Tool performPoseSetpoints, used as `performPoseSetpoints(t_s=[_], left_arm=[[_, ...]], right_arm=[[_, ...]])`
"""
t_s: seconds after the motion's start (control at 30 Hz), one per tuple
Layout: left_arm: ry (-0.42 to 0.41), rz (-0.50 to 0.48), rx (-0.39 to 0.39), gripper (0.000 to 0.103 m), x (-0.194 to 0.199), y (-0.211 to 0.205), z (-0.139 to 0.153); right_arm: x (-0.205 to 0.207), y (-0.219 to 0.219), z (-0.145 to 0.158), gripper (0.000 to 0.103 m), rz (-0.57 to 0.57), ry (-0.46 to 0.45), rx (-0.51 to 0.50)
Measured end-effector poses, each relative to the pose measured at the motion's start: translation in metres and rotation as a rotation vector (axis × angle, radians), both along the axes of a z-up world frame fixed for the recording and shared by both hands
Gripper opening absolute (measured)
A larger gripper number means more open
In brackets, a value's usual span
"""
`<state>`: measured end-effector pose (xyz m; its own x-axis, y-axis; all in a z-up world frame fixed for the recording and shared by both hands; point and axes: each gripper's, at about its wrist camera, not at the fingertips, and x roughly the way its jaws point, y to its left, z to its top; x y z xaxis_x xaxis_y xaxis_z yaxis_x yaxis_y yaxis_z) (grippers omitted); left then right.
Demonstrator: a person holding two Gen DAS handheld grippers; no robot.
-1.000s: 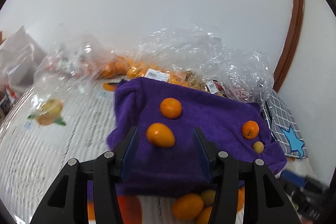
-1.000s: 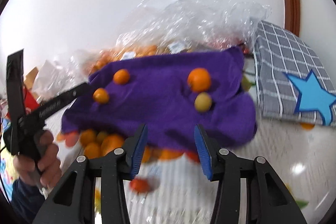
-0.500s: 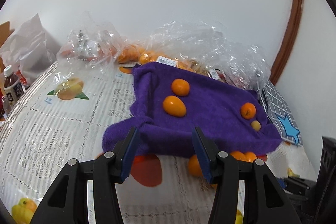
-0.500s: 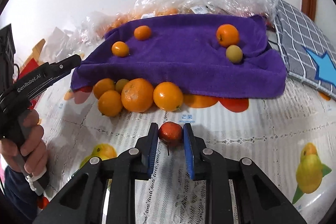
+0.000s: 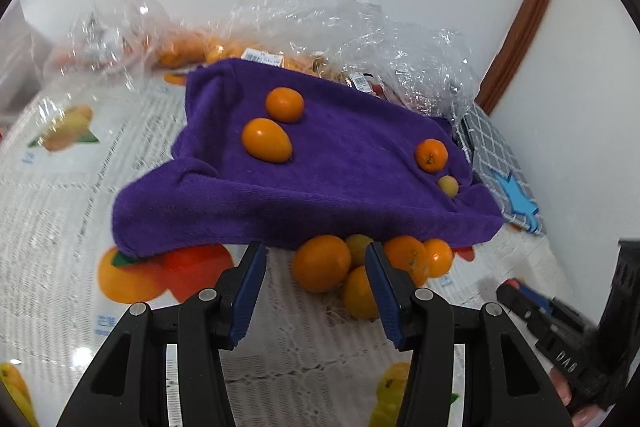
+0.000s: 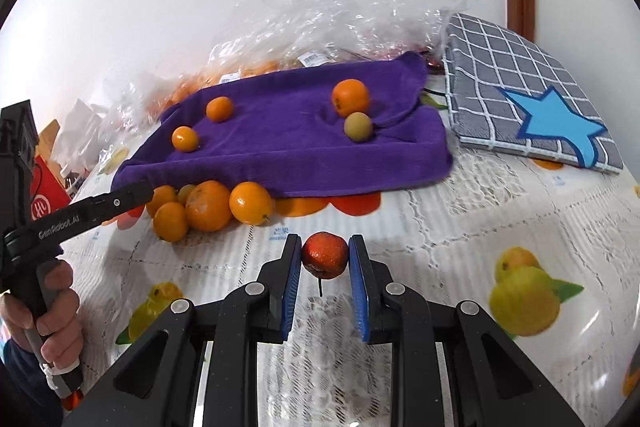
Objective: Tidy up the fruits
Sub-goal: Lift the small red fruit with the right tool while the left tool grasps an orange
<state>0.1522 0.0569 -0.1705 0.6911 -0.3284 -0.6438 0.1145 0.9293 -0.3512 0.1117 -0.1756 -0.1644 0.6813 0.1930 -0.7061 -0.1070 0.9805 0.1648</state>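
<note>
Red small fruit clamped in the right gripper; left gripper open, empty. Best lifted steadily toward the purple towel's front edge.

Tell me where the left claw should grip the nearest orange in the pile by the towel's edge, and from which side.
Grip the nearest orange across its round middle, coming from the open tablecloth side, angled down. Neighbouring oranges and the purple towel crowd its far side. The left claw looks wide enough already.
</note>
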Motion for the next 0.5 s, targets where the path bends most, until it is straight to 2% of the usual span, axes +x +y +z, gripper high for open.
performPoseSetpoints(t_s=[0.27, 0.33, 0.4, 0.5], left_arm=[[0.105, 0.007, -0.105, 0.048, 0.015, 0.005, -0.015], [0.116, 0.017, -0.117, 0.043, 0.017, 0.005, -0.015], [0.131, 0.009, -0.150, 0.032, 0.019, 0.006, -0.016], [0.139, 0.012, -0.170, 0.033, 0.020, 0.006, -0.018]], right_arm=[[-0.001, 0.000, 0.000, 0.024, 0.002, 0.005, 0.000], [-0.001, 0.000, 0.000, 0.024, -0.011, 0.006, -0.007], [-0.001, 0.000, 0.001, 0.024, -0.024, 0.008, -0.011], [-0.004, -0.002, 0.002, 0.024, -0.043, -0.008, -0.005]])
